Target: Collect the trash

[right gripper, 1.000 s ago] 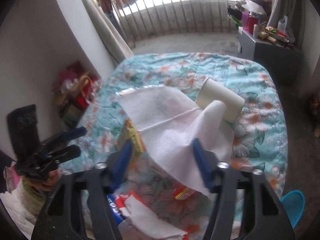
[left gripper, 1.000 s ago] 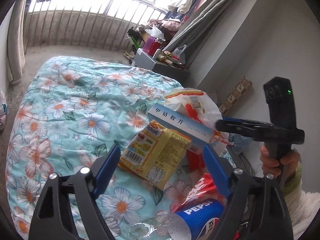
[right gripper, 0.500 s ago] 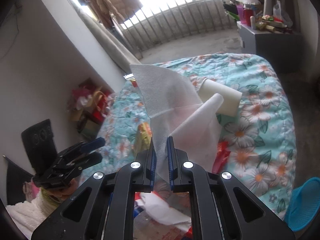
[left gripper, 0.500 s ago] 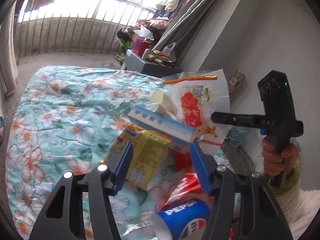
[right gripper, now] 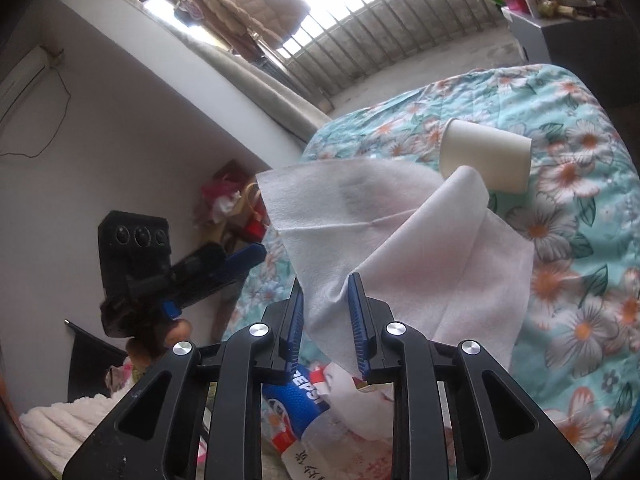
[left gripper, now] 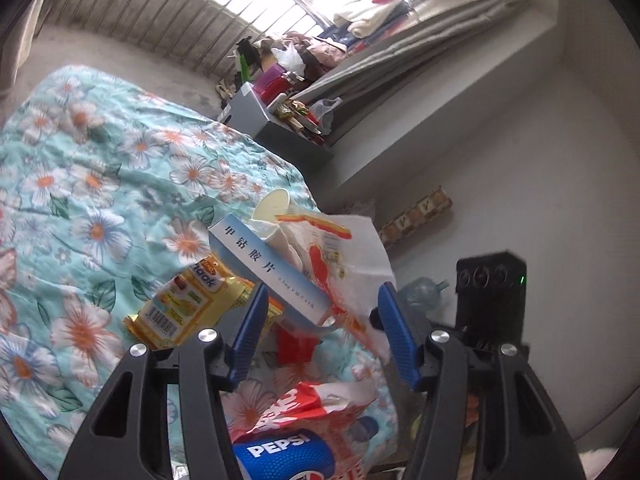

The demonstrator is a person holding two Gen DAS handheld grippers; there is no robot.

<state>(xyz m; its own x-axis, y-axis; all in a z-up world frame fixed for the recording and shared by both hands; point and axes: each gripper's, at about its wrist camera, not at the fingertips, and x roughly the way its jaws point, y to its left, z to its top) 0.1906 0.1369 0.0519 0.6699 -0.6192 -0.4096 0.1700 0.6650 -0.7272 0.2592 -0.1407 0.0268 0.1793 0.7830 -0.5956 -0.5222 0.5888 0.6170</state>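
Observation:
Trash lies on a floral bedspread (left gripper: 80, 168). In the left wrist view my left gripper (left gripper: 320, 320) is open around the end of a blue-and-white box (left gripper: 272, 268), beside a yellow snack packet (left gripper: 180, 308), a paper cup (left gripper: 272, 206), a printed plastic bag (left gripper: 344, 256) and a Pepsi bottle (left gripper: 284, 458). In the right wrist view my right gripper (right gripper: 326, 320) has its jaws partly apart, with a white plastic sheet (right gripper: 400, 248) draped between them. The paper cup (right gripper: 486, 160) lies behind it, and the Pepsi bottle (right gripper: 300, 396) lies below.
The bed's right edge drops to the floor by a grey wall (left gripper: 500, 140). A grey cabinet (left gripper: 276, 128) piled with clutter stands past the bed by the barred window. A blue bin rim shows at the lower right of the right wrist view (right gripper: 632, 420).
My right gripper's jaws, closed tight on the sheet half a second ago, have parted somewhat. My left gripper has moved forward and tilted, now bracketing the box end.

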